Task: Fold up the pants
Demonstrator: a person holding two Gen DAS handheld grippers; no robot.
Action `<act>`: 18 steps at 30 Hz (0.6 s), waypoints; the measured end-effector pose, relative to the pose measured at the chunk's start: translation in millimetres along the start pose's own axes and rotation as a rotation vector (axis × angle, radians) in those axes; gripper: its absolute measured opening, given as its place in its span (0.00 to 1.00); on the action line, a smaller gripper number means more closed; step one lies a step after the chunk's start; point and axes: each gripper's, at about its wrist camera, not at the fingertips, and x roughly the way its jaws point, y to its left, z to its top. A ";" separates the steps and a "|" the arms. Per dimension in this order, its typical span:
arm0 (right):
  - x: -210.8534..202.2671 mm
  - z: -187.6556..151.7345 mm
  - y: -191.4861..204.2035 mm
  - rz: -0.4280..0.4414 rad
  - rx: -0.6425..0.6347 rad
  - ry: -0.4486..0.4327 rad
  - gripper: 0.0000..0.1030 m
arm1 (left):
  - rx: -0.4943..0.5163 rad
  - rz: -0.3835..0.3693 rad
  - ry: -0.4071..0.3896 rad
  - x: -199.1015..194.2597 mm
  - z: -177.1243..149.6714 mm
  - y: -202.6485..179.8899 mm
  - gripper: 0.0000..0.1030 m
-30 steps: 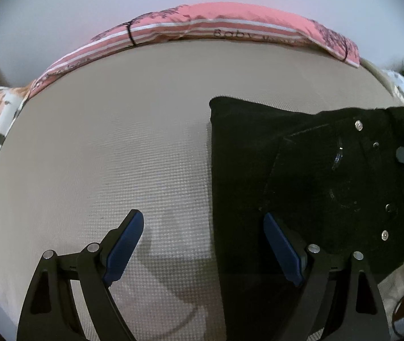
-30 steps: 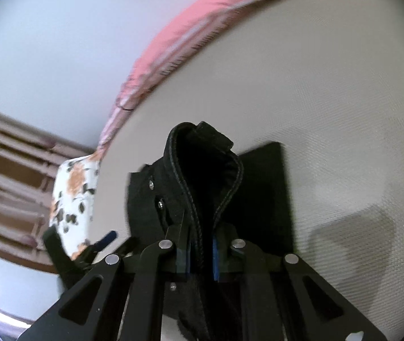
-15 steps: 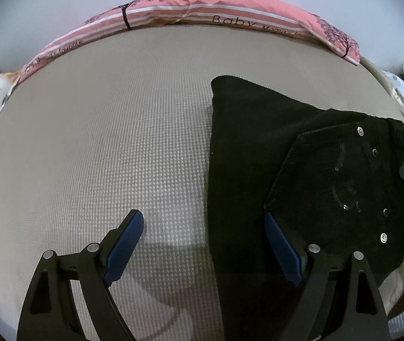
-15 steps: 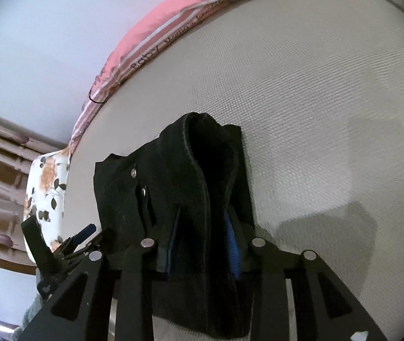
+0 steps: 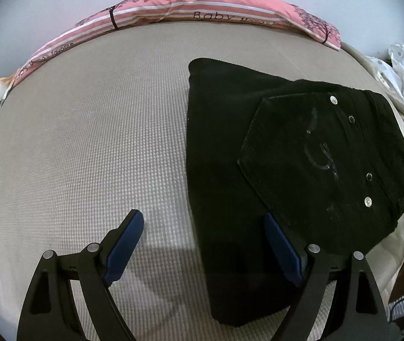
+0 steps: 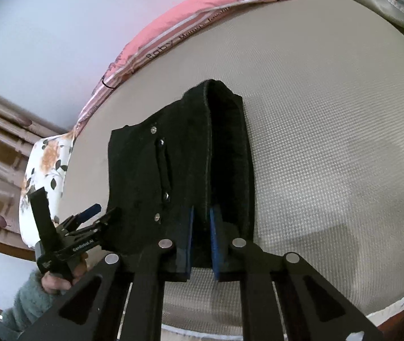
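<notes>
The black pants (image 5: 273,156) lie folded on the beige mattress (image 5: 88,142), back pocket and rivets facing up. My left gripper (image 5: 202,241) is open and empty, with its right finger over the pants' near left edge and its left finger over bare mattress. In the right wrist view the pants (image 6: 179,170) lie in a folded stack. My right gripper (image 6: 200,241) is shut on the pants' waistband edge, with the cloth pinched between the blue pads (image 6: 217,241). The left gripper (image 6: 88,216) shows open at the left, held by a hand.
A pink striped pillow (image 5: 202,8) lies along the mattress's far edge. A floral pillow (image 6: 45,170) sits at the left end. White spotted cloth (image 5: 403,71) lies off the right side. The mattress's near edge (image 6: 372,312) drops off at the lower right.
My right gripper has lowered the raised waistband end onto the stack, so the pants now lie flatter. The left gripper stayed open and shifted slightly.
</notes>
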 end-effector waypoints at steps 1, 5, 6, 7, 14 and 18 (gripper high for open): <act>-1.0 -1.1 1.8 -0.010 -0.006 -0.002 0.09 | 0.004 0.001 -0.001 -1.8 -1.7 -0.5 0.84; 7.7 -8.7 -4.6 -0.056 -0.005 0.027 0.09 | 0.007 0.004 -0.003 -2.4 -9.2 0.0 0.84; 12.7 -10.7 -10.6 -0.054 0.020 0.039 0.09 | 0.002 0.002 -0.002 -1.6 -10.8 0.2 0.84; 14.5 -11.7 -13.8 -0.050 0.031 0.040 0.09 | -0.001 0.001 -0.001 -0.4 -12.1 0.0 0.84; 17.3 -11.0 -16.6 -0.046 0.027 0.048 0.10 | 0.000 0.010 0.000 3.5 -14.2 -2.8 0.84; 16.4 -10.9 -17.0 -0.043 0.040 0.041 0.15 | 0.004 0.011 -0.002 2.6 -14.8 -3.5 0.84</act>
